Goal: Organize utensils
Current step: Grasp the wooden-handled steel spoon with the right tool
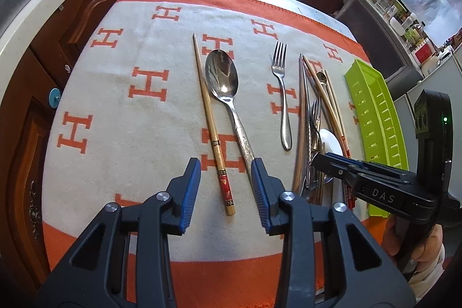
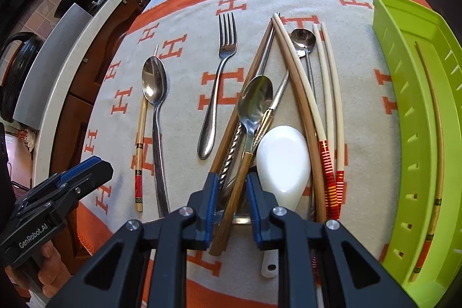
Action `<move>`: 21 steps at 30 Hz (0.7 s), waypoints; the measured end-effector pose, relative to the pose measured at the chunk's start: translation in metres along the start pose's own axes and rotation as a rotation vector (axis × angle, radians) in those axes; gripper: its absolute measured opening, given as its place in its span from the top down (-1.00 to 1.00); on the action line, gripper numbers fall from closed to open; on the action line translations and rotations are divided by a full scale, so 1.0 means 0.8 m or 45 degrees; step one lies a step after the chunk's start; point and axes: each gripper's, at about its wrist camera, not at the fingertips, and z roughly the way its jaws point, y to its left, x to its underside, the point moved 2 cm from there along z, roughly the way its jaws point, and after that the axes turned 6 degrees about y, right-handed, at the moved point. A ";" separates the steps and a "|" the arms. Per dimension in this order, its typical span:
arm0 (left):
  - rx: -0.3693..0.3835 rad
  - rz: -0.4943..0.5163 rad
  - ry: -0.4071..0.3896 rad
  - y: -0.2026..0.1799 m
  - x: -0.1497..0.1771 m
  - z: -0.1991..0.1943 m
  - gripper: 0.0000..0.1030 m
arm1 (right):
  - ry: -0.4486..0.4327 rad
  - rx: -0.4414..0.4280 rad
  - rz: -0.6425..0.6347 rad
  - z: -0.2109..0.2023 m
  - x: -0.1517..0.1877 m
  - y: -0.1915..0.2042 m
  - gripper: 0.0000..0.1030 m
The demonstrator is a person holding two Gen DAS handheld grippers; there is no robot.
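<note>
Left wrist view: left gripper [image 1: 226,186] jaws spread over chopstick [image 1: 213,132] and large spoon [image 1: 223,82]. Right gripper [image 2: 231,202] jaws spread astride wooden-handled utensil [image 2: 231,207] in pile; green tray [image 2: 404,134] beside.

**Utensils laid out, one chopstick in the tray**

A bamboo chopstick [image 1: 213,132] with a red end and a large steel spoon [image 1: 228,103] lie side by side just ahead of the left tool [image 1: 226,192]. A fork [image 2: 218,82] lies apart, between them and a crossed heap of chopsticks, spoons and a white ladle [image 2: 284,160] under the right tool [image 2: 231,205]. To its right, a green slotted tray [image 2: 410,134] holds one chopstick [image 2: 434,152].
</note>
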 end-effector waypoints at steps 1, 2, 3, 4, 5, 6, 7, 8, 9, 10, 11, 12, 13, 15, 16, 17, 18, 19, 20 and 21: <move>0.003 0.001 0.002 0.000 0.000 0.002 0.36 | -0.001 0.011 -0.005 0.001 0.000 0.002 0.62; 0.007 0.002 0.003 0.001 -0.001 0.003 0.36 | -0.006 0.025 -0.011 0.002 0.000 0.004 0.62; 0.010 0.002 0.004 0.001 -0.002 0.005 0.36 | -0.008 0.037 -0.018 0.003 0.000 0.006 0.62; 0.011 0.001 0.004 0.001 -0.002 0.005 0.36 | -0.013 0.050 -0.026 0.003 0.000 0.008 0.62; 0.016 0.001 0.005 0.001 -0.004 0.007 0.36 | -0.017 0.063 -0.034 0.004 0.000 0.010 0.63; 0.017 0.000 0.005 0.001 -0.004 0.008 0.36 | -0.024 0.076 -0.043 0.004 0.000 0.012 0.64; 0.022 0.000 0.004 0.001 -0.005 0.009 0.36 | -0.031 0.091 -0.050 0.005 0.000 0.013 0.68; 0.024 -0.001 0.003 0.001 -0.006 0.009 0.36 | -0.039 0.105 -0.057 0.005 0.001 0.014 0.70; 0.026 -0.003 0.002 0.002 -0.006 0.010 0.36 | -0.044 0.113 -0.061 0.005 0.001 0.014 0.70; 0.030 -0.004 0.002 0.002 -0.008 0.011 0.36 | -0.048 0.122 -0.065 0.005 0.001 0.014 0.71; 0.034 -0.005 0.003 0.003 -0.008 0.012 0.36 | -0.052 0.127 -0.064 0.004 0.002 0.014 0.73; 0.040 -0.005 0.004 0.002 -0.010 0.014 0.36 | -0.057 0.123 -0.056 0.004 0.003 0.013 0.76; 0.044 -0.004 0.005 0.001 -0.012 0.015 0.36 | -0.060 0.104 -0.039 0.004 0.003 0.011 0.82; 0.051 -0.006 0.009 0.000 -0.015 0.019 0.39 | -0.066 0.062 -0.013 0.003 0.003 0.007 0.87; 0.055 -0.005 0.009 0.000 -0.016 0.019 0.41 | -0.071 0.048 0.005 0.002 0.004 0.005 0.87; 0.066 -0.004 0.010 -0.001 -0.020 0.021 0.44 | -0.081 0.024 0.020 -0.001 0.004 0.002 0.87; 0.075 -0.004 0.011 -0.003 -0.022 0.023 0.44 | -0.088 0.011 0.031 -0.003 0.004 0.000 0.87; 0.084 -0.006 0.012 -0.004 -0.024 0.024 0.45 | -0.099 -0.007 0.048 -0.005 0.004 -0.003 0.87; 0.092 -0.007 0.013 -0.005 -0.026 0.025 0.46 | -0.110 -0.024 0.062 -0.009 0.003 -0.006 0.87; 0.104 -0.010 0.018 -0.006 -0.031 0.028 0.49 | -0.120 -0.040 0.072 -0.012 0.004 -0.008 0.87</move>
